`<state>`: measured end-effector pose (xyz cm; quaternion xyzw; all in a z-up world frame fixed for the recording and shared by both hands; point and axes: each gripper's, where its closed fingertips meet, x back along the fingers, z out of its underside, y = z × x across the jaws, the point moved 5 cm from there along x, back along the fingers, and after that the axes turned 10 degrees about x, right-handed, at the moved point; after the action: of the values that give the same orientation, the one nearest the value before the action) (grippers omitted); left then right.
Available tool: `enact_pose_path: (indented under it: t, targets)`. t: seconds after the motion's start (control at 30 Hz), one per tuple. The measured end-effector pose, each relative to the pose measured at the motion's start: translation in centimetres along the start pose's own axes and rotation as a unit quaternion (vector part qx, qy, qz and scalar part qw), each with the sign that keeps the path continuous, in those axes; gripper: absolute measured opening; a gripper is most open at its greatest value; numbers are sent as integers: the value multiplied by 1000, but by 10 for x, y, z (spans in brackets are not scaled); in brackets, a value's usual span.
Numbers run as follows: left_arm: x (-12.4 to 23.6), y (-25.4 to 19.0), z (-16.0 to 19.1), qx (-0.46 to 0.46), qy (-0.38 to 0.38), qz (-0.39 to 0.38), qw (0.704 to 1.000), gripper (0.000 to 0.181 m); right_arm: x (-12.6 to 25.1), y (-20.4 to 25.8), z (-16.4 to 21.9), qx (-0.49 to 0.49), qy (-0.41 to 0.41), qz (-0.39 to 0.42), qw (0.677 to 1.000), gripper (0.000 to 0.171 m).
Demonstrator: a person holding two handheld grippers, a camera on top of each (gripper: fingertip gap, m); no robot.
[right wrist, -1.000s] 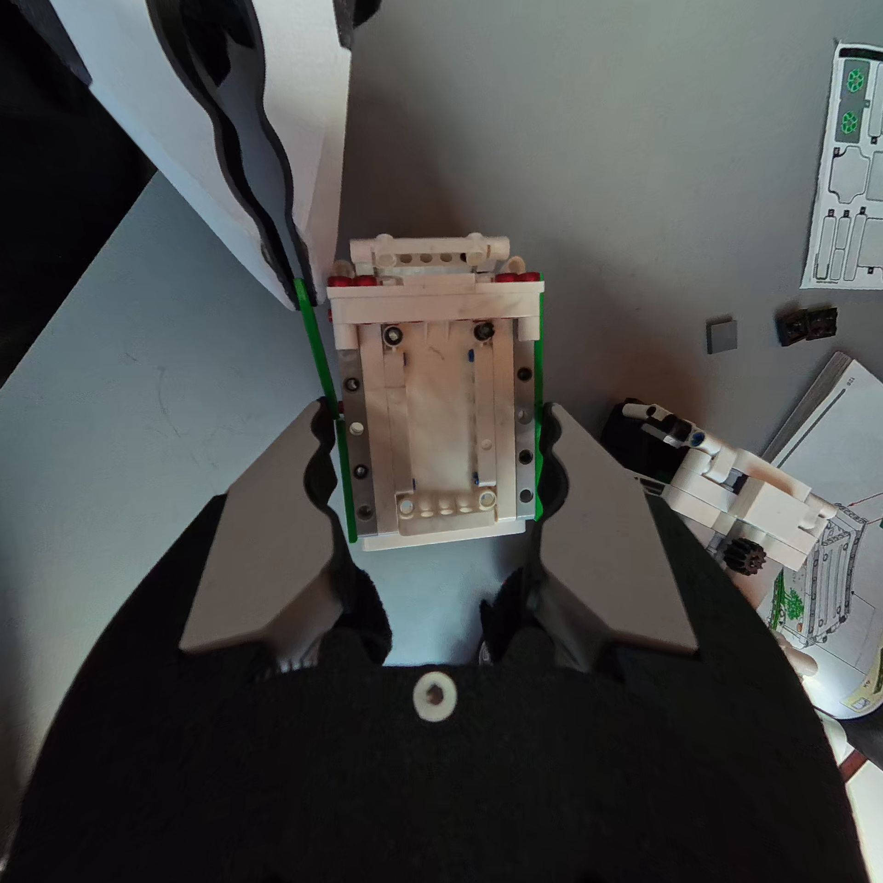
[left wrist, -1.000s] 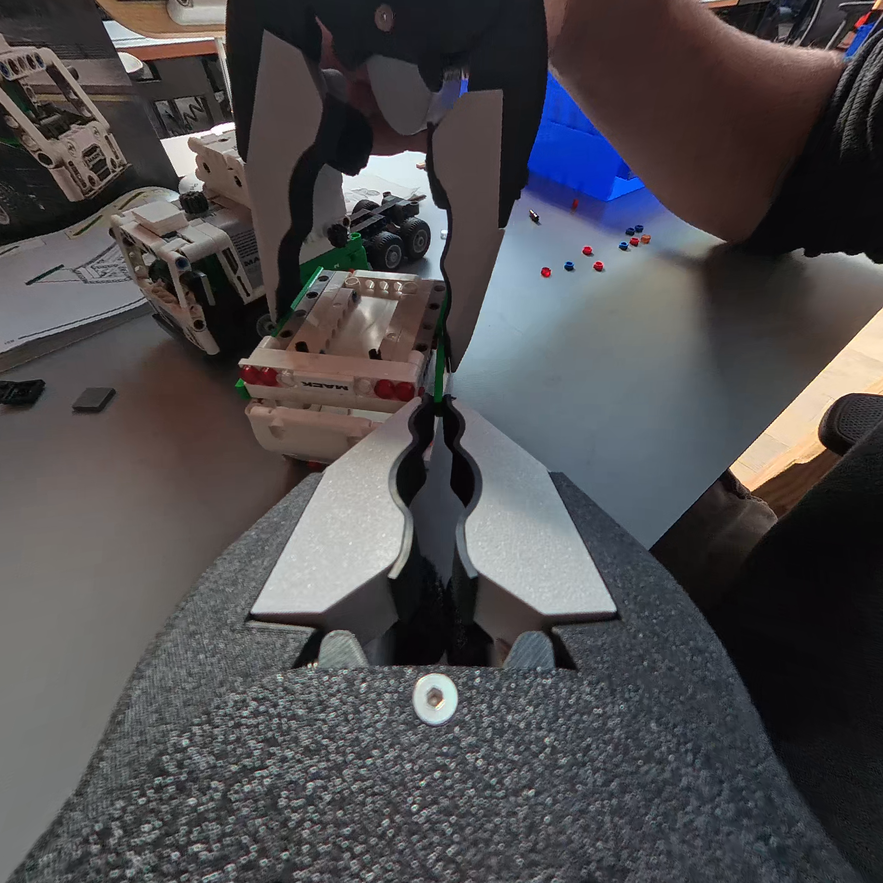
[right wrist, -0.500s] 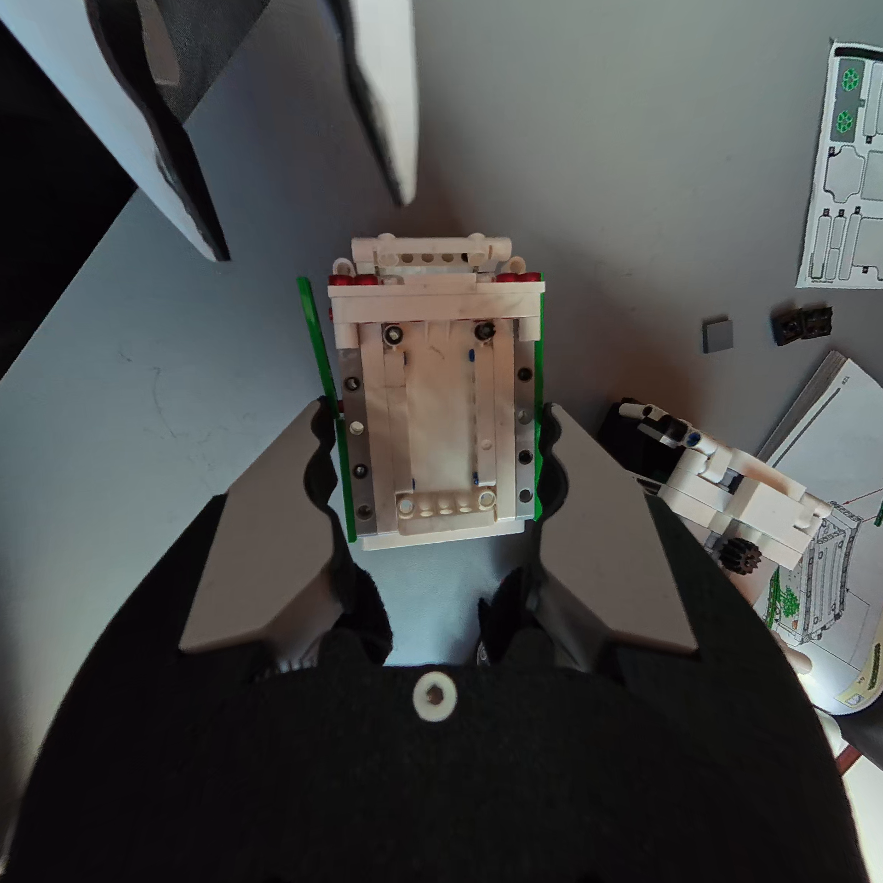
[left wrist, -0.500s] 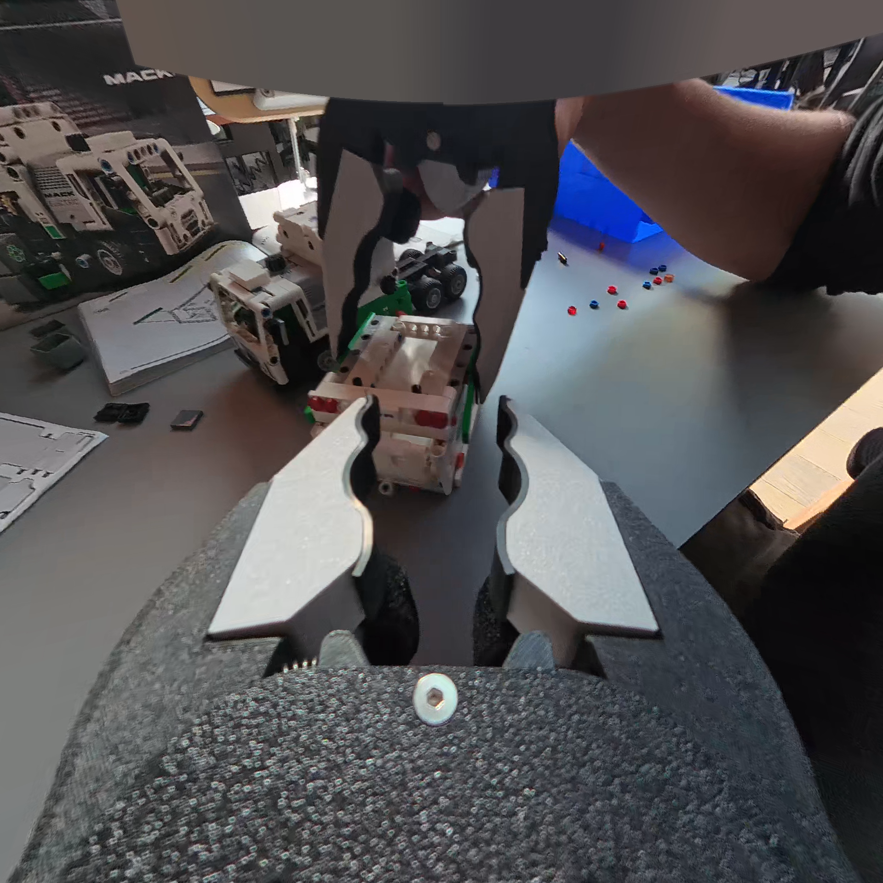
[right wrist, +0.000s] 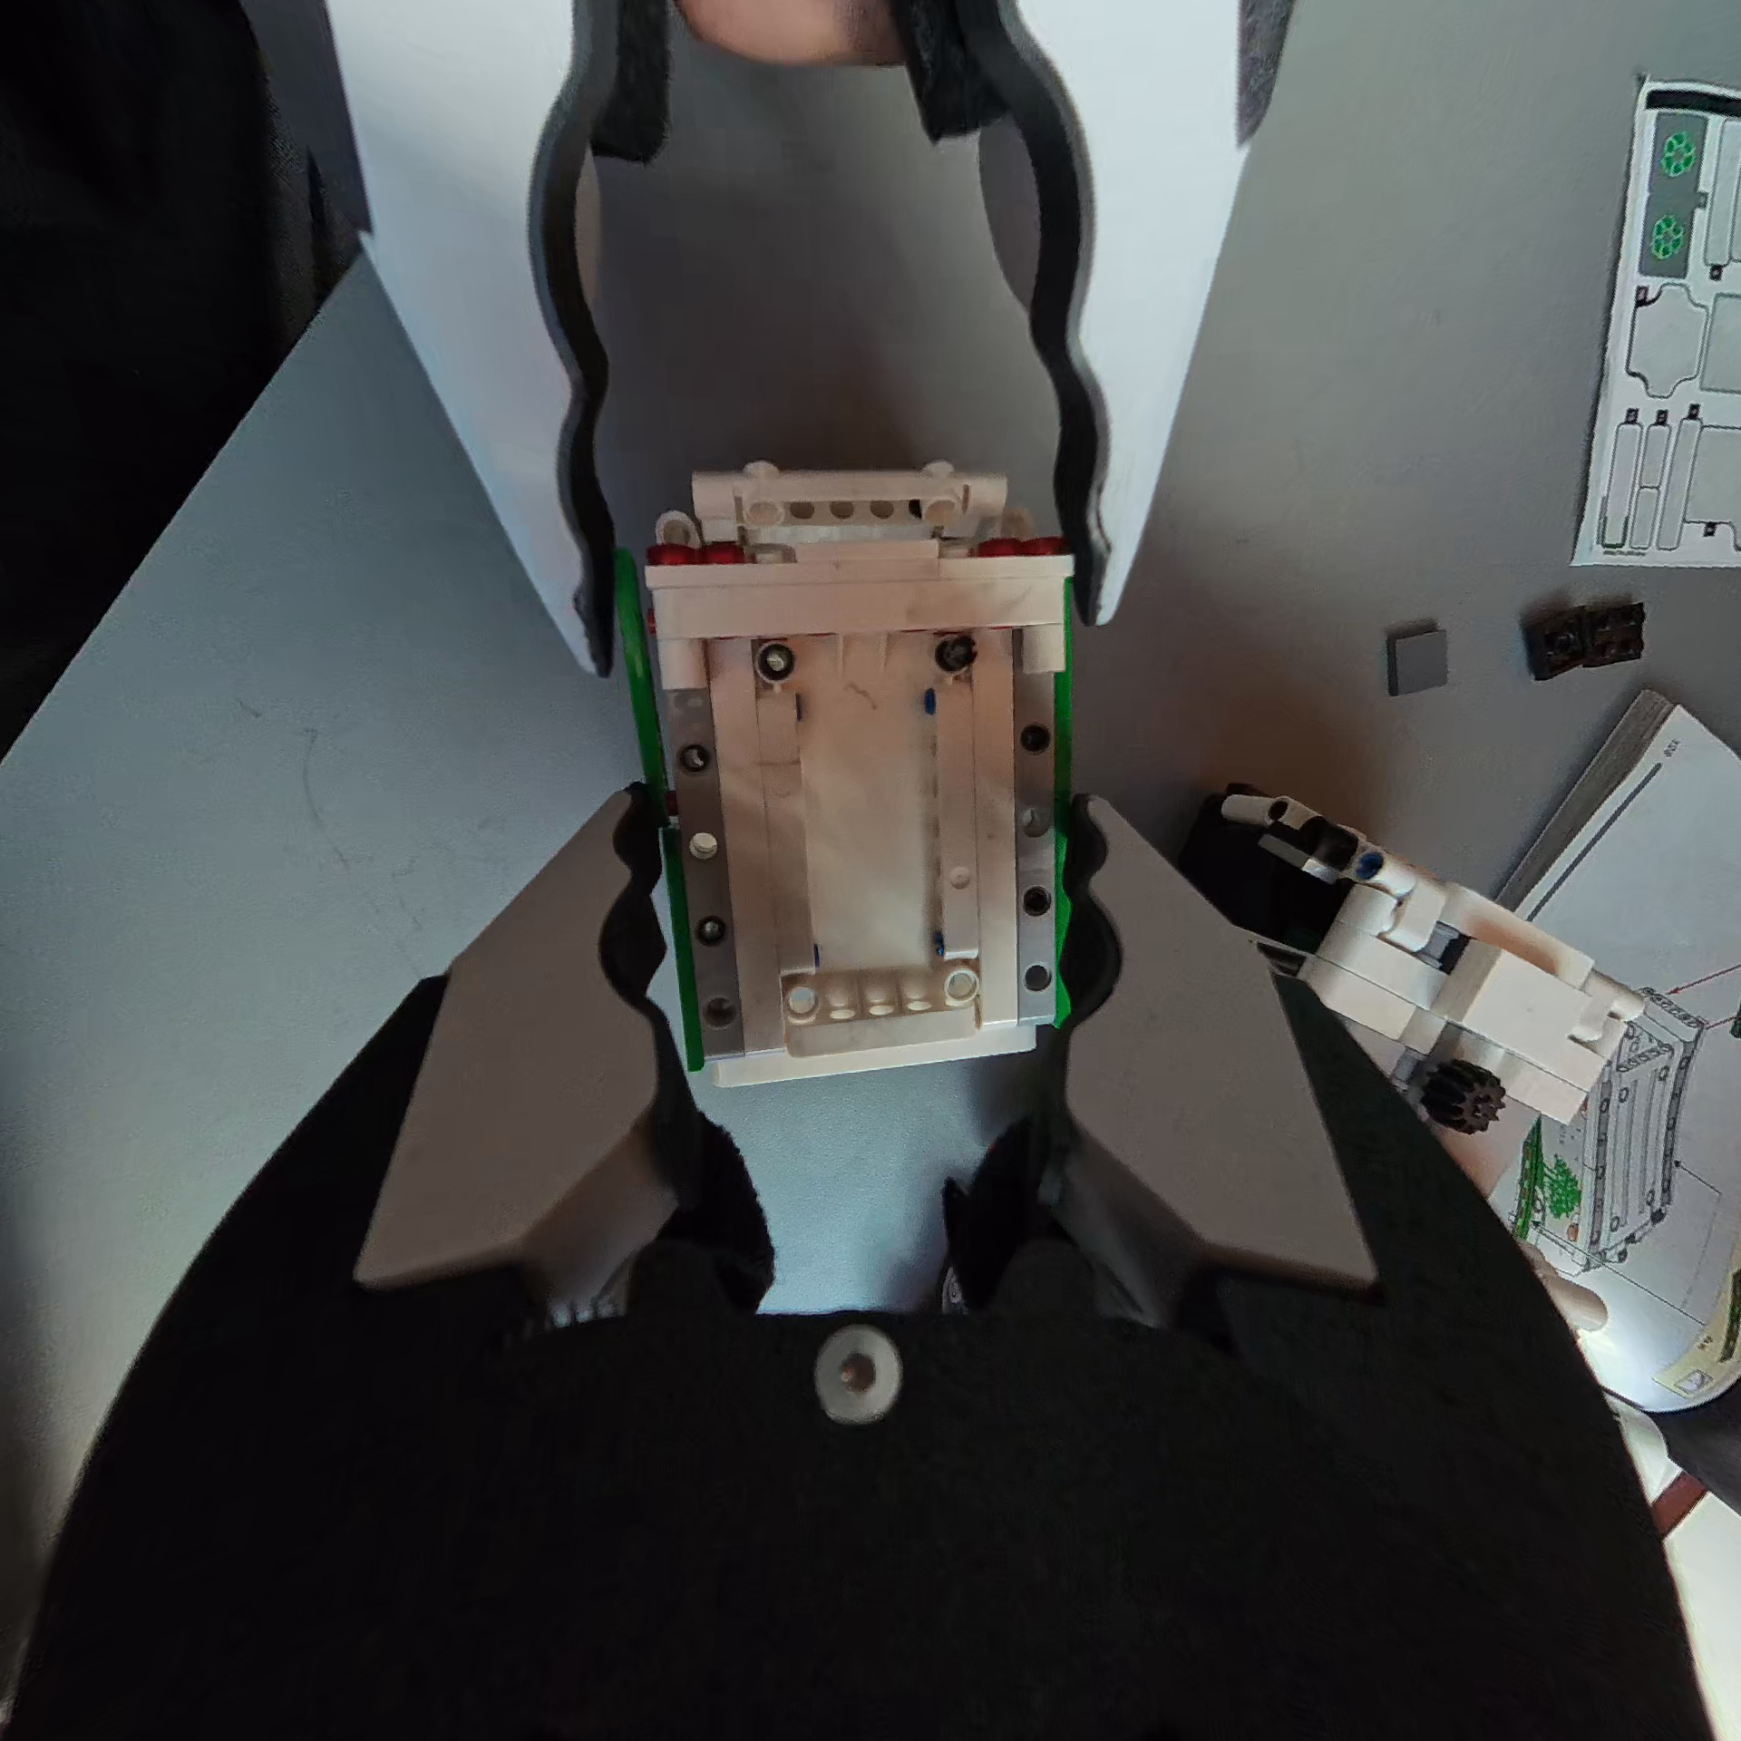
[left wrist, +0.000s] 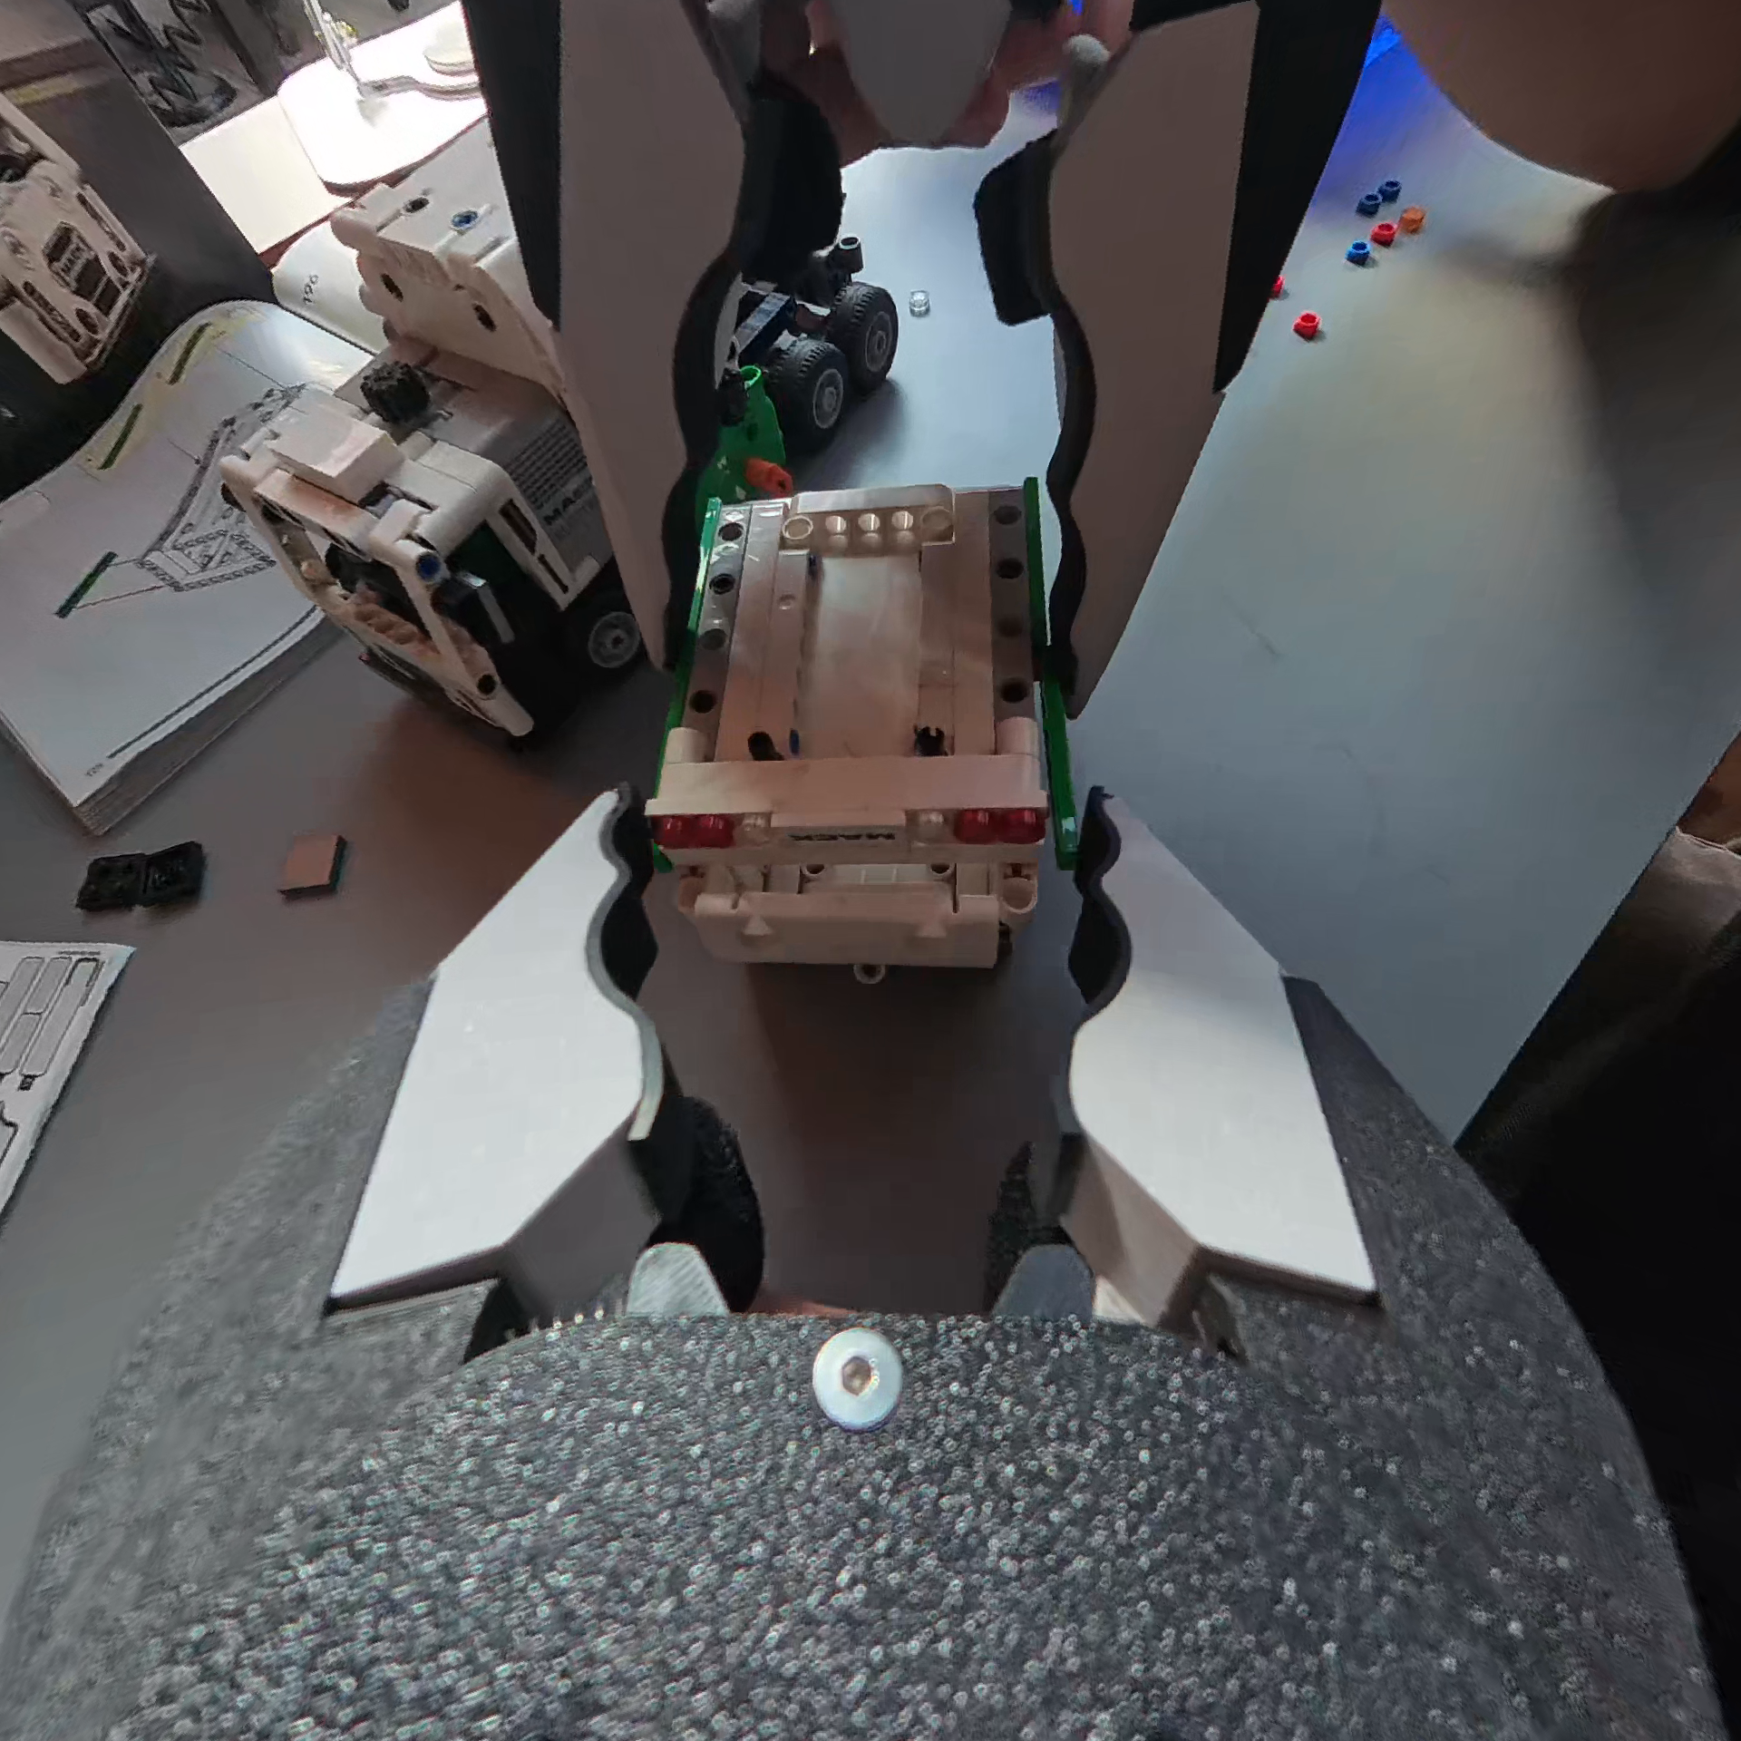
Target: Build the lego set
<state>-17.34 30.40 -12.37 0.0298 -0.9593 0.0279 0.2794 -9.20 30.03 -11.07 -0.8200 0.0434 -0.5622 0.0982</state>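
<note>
Sticker sheet [right wrist: 1667, 311]: cut off at the right edge in the right wrist view; only a corner shows at the left edge of the left wrist view.

Instruction booklet [left wrist: 141, 565]: runs off the left edge.

Truck cab [left wrist: 405, 556]: far side hidden behind a finger of the right tool [left wrist: 867, 659].

Wheeled chassis [left wrist: 829, 349]: mostly hidden by the same finger.

Small studs [left wrist: 1375, 231]: too small to tell their shape.

Forearm [left wrist: 1554, 85]: blurred, cut off at the top right.
</note>
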Motion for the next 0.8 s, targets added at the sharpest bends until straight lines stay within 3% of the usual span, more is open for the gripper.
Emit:
enact_pose_path:
  t: [0.03,0.8]
  targets:
    - [-1,1,0,-3,0,-1,1000,89,0,0,0,-1,-1,0,1000,85]
    - [-2,2,-2,16,-13,3,1000,86,-1,2,3,11,13,14,1000,85]
